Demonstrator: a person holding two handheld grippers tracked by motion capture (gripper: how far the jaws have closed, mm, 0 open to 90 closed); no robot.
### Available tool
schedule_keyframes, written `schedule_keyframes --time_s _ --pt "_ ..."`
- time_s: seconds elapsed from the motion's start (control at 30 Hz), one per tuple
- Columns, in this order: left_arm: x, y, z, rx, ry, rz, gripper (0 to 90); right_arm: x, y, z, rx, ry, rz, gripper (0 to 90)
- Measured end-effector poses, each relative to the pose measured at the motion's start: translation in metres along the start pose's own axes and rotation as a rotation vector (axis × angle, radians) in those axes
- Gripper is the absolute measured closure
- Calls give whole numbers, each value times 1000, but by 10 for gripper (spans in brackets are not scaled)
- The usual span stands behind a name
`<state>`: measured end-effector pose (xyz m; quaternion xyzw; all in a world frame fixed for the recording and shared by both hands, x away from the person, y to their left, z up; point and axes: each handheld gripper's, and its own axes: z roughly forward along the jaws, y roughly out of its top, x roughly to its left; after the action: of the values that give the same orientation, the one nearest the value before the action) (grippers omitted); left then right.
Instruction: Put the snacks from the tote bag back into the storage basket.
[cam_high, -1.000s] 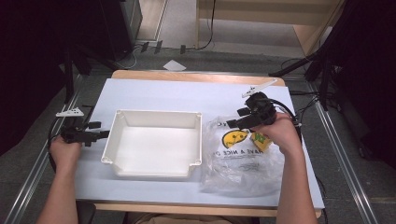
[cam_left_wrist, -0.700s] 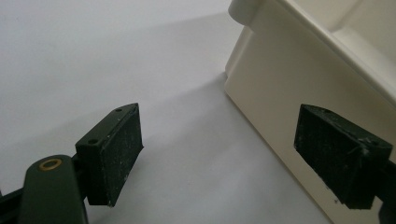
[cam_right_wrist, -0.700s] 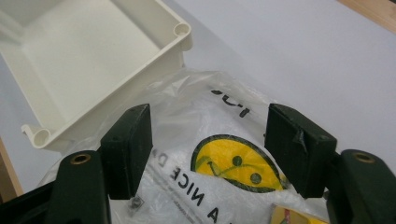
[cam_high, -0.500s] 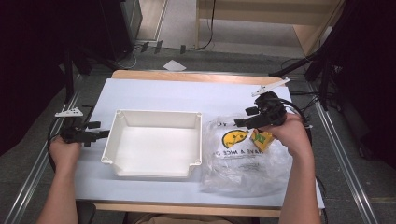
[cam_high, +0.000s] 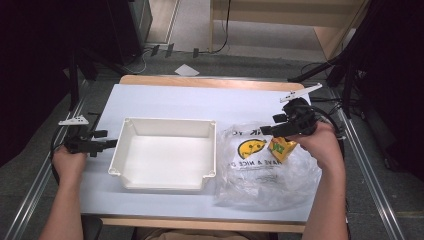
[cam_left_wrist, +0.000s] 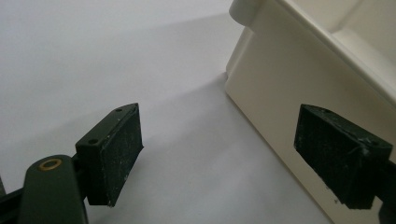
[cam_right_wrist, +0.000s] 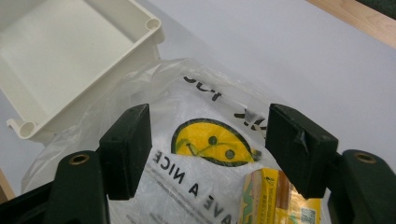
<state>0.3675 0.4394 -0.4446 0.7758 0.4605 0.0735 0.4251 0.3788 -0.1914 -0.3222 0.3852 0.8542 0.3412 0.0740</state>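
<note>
Left claw (cam_high: 111, 144) sits low at the left edge of the worktop (cam_high: 165, 100), jaws spread wide, gripping nothing; in the left gripper view (cam_left_wrist: 219, 158) one pad is right up against the outer left wall of the tub (cam_left_wrist: 299, 79), the other over bare worktop. Tub (cam_high: 165, 152) is a cream rectangular plastic one, mid-worktop, upright, nothing inside it as far as the high view and right gripper view (cam_right_wrist: 70, 51) show. Just right of it, touching its right wall, a clear plastic bag (cam_high: 260, 172) lies flat and crumpled, yellow smiley and black lettering on it. Inside the bag: one yellow carton (cam_high: 281, 148) with green print, near the bag's upper right; rest of the bag looks like loose film only. Right claw (cam_high: 265, 131) hovers over the bag's top edge, jaws apart, clamping nothing; right gripper view (cam_right_wrist: 208, 149) shows the smiley (cam_right_wrist: 212, 141) between its pads and the carton (cam_right_wrist: 275, 198) just below.
</note>
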Motion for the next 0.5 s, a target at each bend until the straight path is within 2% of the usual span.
schedule_keyframes --time_s 0.5 --pt "0 0 0 -1 1 -2 162 -9 -9 -3 40 -52 31 331"
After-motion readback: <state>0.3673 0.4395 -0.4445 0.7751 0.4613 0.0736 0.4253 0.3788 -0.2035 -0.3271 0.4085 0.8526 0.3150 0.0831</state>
